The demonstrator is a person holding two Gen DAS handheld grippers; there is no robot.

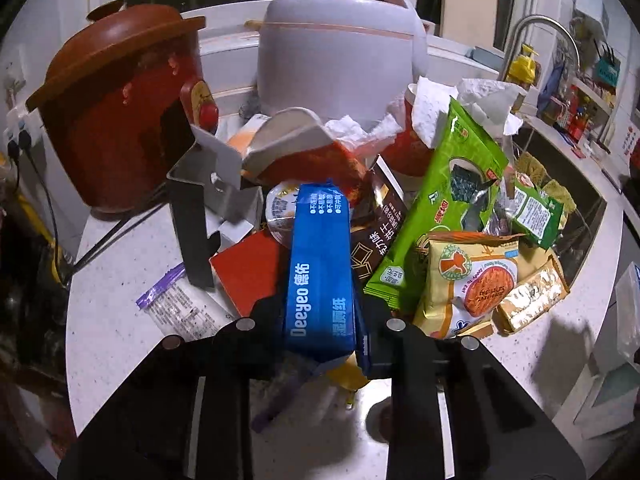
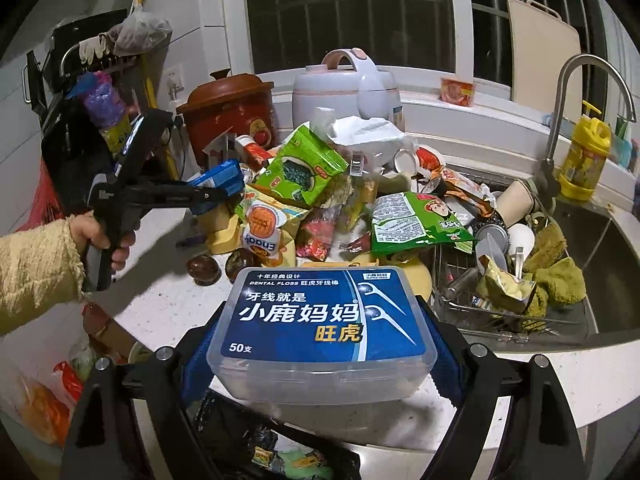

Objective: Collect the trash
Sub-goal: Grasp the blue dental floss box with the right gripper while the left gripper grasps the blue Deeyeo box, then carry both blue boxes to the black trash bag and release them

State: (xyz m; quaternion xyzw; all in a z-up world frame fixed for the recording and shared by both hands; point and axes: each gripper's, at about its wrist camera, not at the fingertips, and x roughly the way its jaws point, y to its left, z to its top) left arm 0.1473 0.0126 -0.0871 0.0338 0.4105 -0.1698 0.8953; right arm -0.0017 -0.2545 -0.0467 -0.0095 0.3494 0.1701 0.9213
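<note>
Left gripper (image 1: pixel 320 320) fingers pinched narrow on blue Deeyeo box (image 1: pixel 320 264), lower centre, long axis running up-frame toward rice cooker (image 1: pixel 340 56). Right gripper (image 2: pixel 320 344) fingers spread wide, clamped on dental floss box (image 2: pixel 324 328), broadside across frame, over tabletop (image 2: pixel 168 296).

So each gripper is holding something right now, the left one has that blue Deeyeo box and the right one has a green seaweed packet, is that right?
Not quite. The left gripper does hold the blue Deeyeo box, but the right gripper holds a blue-labelled dental floss box, as the right wrist view shows. The green seaweed packet lies in the pile.
</note>
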